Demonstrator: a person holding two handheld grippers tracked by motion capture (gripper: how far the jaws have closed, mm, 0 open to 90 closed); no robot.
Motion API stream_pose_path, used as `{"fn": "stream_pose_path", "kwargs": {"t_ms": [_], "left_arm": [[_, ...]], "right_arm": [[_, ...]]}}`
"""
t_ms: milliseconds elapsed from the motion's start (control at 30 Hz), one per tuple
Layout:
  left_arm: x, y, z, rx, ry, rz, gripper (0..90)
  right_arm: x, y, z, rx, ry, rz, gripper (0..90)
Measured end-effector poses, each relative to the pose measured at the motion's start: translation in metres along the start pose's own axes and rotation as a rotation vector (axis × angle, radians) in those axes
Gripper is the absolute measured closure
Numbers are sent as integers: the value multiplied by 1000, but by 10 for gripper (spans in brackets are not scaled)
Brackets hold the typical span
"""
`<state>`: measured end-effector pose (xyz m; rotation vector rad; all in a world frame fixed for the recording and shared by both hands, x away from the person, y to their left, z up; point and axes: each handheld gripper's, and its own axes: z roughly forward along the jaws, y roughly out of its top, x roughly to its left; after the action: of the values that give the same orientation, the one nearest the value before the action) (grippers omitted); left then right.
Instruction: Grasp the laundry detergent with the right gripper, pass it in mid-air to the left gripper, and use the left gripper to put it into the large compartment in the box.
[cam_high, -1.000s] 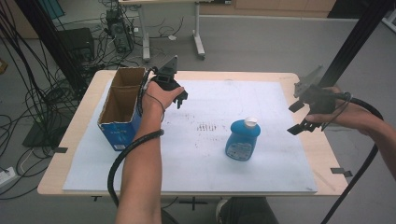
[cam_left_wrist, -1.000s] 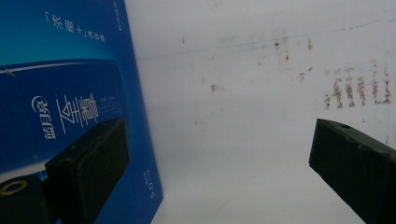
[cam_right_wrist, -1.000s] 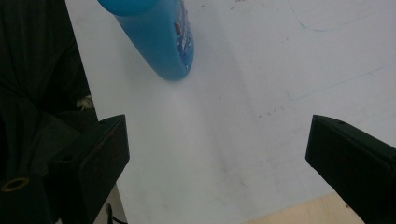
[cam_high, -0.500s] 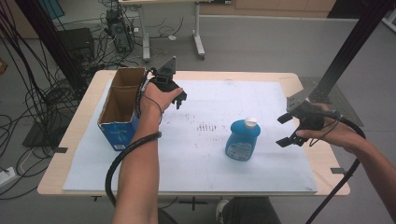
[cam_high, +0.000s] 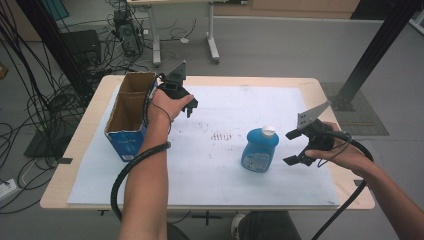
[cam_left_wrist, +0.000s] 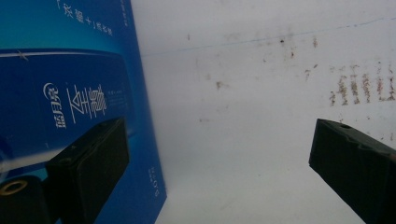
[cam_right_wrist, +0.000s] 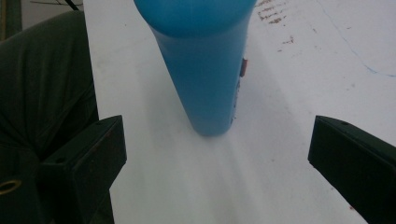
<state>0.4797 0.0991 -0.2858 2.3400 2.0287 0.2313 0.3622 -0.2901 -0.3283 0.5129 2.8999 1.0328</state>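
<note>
A blue bottle (cam_high: 260, 150) with a white cap stands upright on the white sheet, right of the middle. My right gripper (cam_high: 291, 148) hovers just to its right, open and empty, with its jaws turned toward the bottle. In the right gripper view the bottle (cam_right_wrist: 201, 70) stands ahead of my right gripper (cam_right_wrist: 217, 140), beyond its wide-spread jaws and untouched. My left gripper (cam_high: 190, 107) is held beside the open blue cardboard box (cam_high: 131, 115). The left gripper view has my left gripper (cam_left_wrist: 215, 140) open over the sheet, with the box's blue wall (cam_left_wrist: 70, 70) by one jaw.
The white sheet (cam_high: 215, 175) covers most of the wooden table (cam_high: 75, 150); faint brown marks (cam_high: 221, 136) lie at its middle. The person's leg (cam_right_wrist: 42, 84) lies past the table's near edge. Cables and a desk frame stand on the floor behind.
My right gripper has come in from the table's right edge, moving left and down toward the bottle. The left gripper and the box have stayed put.
</note>
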Motion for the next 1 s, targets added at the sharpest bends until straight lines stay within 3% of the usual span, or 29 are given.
{"fn": "stream_pose_path", "kwargs": {"t_ms": [467, 1000], "left_arm": [[-1, 0, 1, 1, 1, 0, 56], [-1, -1, 1, 6, 10, 1, 56]], "right_arm": [[11, -7, 31, -67, 19, 15, 34], [15, -9, 51, -116, 13, 4, 34]]}}
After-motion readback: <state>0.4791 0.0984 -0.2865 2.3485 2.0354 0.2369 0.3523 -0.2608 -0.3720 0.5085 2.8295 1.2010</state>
